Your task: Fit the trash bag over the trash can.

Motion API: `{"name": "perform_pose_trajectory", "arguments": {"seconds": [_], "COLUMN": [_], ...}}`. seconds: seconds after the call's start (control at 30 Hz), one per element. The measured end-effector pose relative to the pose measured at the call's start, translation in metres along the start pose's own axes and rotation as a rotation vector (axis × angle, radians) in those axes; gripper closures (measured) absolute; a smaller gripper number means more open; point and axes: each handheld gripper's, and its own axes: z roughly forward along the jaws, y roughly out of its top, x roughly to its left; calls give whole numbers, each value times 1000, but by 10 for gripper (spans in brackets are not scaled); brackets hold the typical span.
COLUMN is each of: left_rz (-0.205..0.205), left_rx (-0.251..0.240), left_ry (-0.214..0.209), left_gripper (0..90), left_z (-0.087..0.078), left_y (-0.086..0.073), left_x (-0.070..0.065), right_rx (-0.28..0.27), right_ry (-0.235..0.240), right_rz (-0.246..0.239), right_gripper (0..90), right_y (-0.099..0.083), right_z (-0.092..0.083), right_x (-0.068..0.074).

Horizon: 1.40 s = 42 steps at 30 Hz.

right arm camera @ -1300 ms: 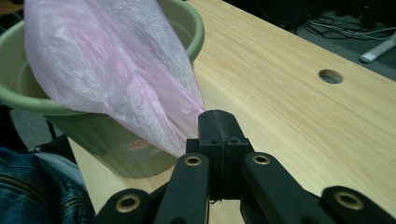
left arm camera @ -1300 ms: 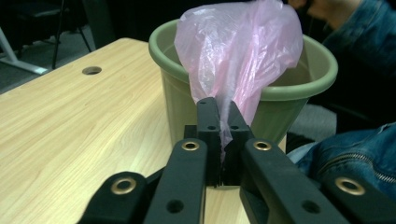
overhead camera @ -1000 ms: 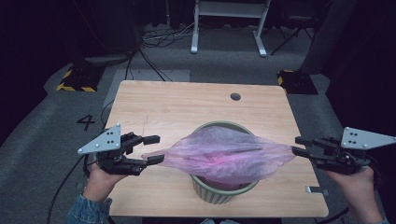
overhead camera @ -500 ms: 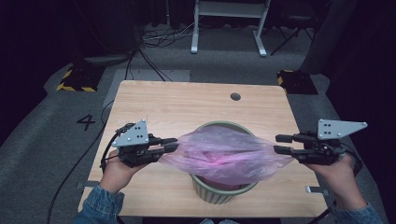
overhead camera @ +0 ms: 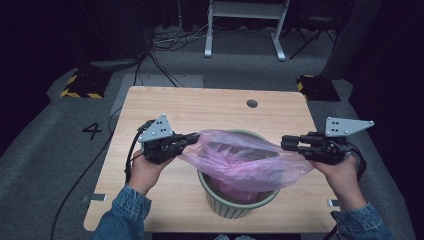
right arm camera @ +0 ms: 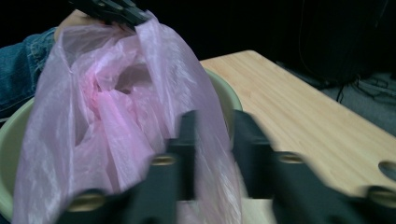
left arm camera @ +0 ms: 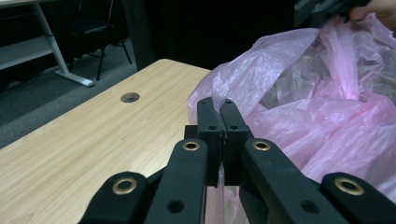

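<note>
The left gripper [overhead camera: 192, 138] has just squeezed shut on the pink bag's [overhead camera: 245, 160] edge. The right gripper [overhead camera: 286, 143], jaws partly apart, has bag film between them. Between both, the bag hangs over the green bin [overhead camera: 235, 207], not fitted yet.

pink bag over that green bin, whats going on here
A person with a gripper in each hand is fitting a pink plastic bag into a green bin on the wooden table. The left gripper has just closed and is shut on the bag's edge. The right gripper has the opposite edge between its jaws. The bag hangs stretched over the bin's mouth, not yet pulled over the rim.
</note>
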Motion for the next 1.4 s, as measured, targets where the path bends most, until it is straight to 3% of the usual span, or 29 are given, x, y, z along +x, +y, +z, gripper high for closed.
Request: {"name": "perform_pose_trajectory", "arguments": {"seconds": [0.1, 0.2, 0.27, 0.37, 0.47, 0.63, 0.73, 0.87, 0.97, 1.13, 1.23, 1.4], "left_rz": [1, -4, -8, -5, -7, -27, -24, -57, -63, -77, -73, -81], "left_rx": [-10, -26, -33, -30, -29, 4, 47, 103, 179, 264, 280, 277], "left_ry": [12, 41, 60, 104, 127, 135, 148, 147, 143, 122, 98, 40], "left_gripper": [895, 894, 894, 894, 894, 894, 894, 894, 895, 895, 895, 893], "left_z": [-2, -4, -4, -1, 3, 14, 24, 35, 44, 57, 55, 49], "left_y": [-1, -1, -1, 0, 0, -6, -10, -18, -29, -47, -56, -73], "left_x": [2, 2, 2, 2, 7, 17, 20, 28, 31, 29, 23, 11], "right_rx": [-19, 15, 42, 76, 75, 80, 86, 87, 109, 177, 193, 213], "right_ry": [38, 79, 98, 60, 10, -70, -91, -101, -109, -111, -91, -31], "right_rz": [-29, -34, -48, -78, -38, 42, 98, 180, 224, 253, 284, 286], "right_gripper": [556, 530, 616, 863, 900, 900, 900, 900, 900, 900, 900, 900], "right_y": [3, 2, 1, 3, 8, 3, -6, -20, -31, -49, -61, -85], "right_z": [0, 4, 8, 11, 14, 27, 38, 51, 57, 68, 68, 65], "right_x": [4, 6, 9, 11, 5, -19, -33, -50, -59, -60, -58, -39]}}
